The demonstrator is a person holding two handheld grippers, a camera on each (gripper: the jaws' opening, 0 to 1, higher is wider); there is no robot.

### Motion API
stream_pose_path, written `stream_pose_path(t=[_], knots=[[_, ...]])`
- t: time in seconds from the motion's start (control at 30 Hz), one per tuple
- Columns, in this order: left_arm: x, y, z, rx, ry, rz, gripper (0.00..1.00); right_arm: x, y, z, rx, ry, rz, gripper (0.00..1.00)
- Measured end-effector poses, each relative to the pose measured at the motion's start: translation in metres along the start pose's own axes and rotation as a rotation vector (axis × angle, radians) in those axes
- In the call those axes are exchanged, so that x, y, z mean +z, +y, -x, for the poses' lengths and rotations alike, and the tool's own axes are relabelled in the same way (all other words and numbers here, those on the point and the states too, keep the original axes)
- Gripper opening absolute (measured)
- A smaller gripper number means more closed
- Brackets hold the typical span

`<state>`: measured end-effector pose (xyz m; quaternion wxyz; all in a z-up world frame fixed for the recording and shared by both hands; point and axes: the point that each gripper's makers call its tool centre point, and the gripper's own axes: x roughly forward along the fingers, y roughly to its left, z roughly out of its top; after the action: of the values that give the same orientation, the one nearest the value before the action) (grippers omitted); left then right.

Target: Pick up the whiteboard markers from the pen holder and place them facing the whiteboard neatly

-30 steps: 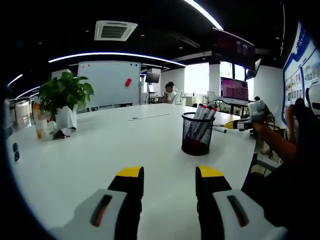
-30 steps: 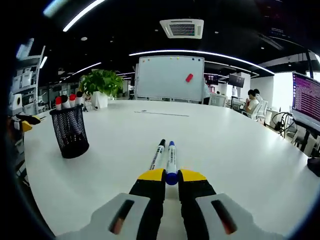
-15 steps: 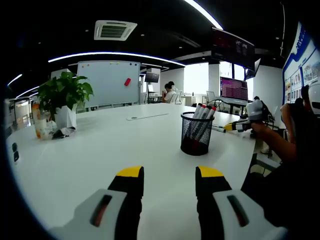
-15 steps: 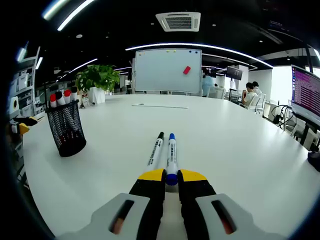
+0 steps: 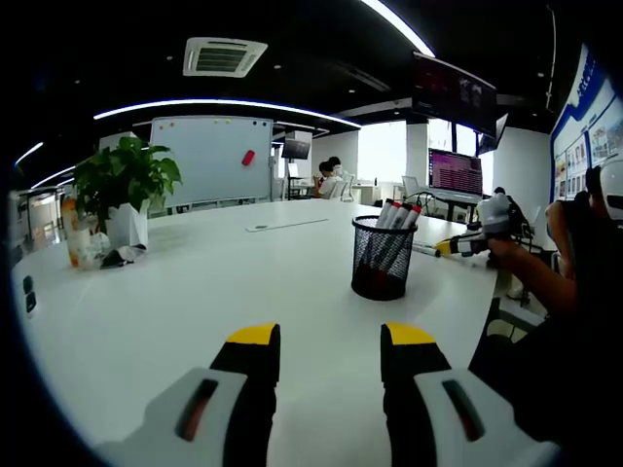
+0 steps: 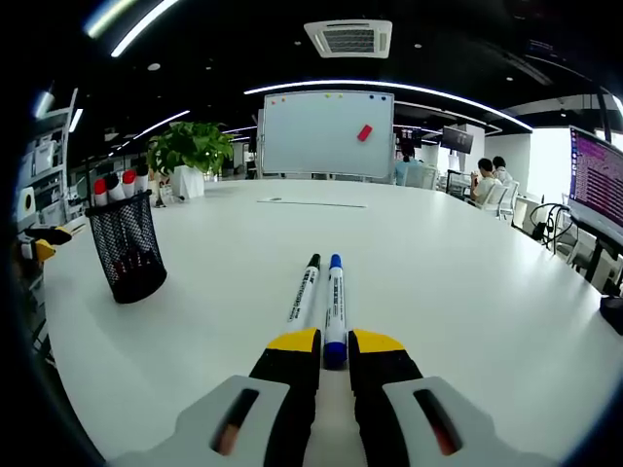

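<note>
**Blue marker laid beside the black one**

In the right gripper view, the right hand-held gripper (image 6: 336,342) has come down a little since half a second ago; its yellow-tipped jaws stay clamped on the tail of the blue marker (image 6: 334,302), a slim white barrel with a blue cap. This marker lies on the smooth white worktop (image 6: 458,292), just beside the black marker (image 6: 305,290) and parallel to it, both caps towards the far whiteboard (image 6: 327,133). The black mesh pen holder (image 6: 127,248), round and tapered, stands well to the left with red- and black-capped markers upright inside.

In the left gripper view, the left hand-held gripper (image 5: 331,342) hovers unchanged, jaws apart and empty.
</note>
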<state>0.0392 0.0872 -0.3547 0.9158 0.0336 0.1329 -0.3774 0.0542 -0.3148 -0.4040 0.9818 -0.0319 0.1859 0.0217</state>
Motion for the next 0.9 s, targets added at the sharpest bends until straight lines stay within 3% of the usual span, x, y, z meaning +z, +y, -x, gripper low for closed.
stream_pose_path(t=[0.23,0.47,0.6,0.7,0.9], knots=[[0.001,-0.001,0.0,-0.003,-0.002,0.001,0.43,0.01,-0.004,0.003,0.002,-0.034,0.006,0.18],[0.001,0.0,0.0,-0.001,-0.003,0.001,0.43,0.008,-0.008,0.002,-0.008,-0.034,0.011,0.21],[0.002,0.0,0.001,0.001,-0.006,-0.001,0.43,0.02,-0.008,0.006,0.002,-0.079,0.021,0.32],[0.003,0.001,0.001,0.002,-0.007,-0.001,0.43,0.031,-0.008,0.012,0.004,-0.125,0.031,0.48],[0.003,0.0,0.001,0.0,-0.008,-0.003,0.43,0.044,-0.008,0.02,0.015,-0.165,0.004,0.49]])
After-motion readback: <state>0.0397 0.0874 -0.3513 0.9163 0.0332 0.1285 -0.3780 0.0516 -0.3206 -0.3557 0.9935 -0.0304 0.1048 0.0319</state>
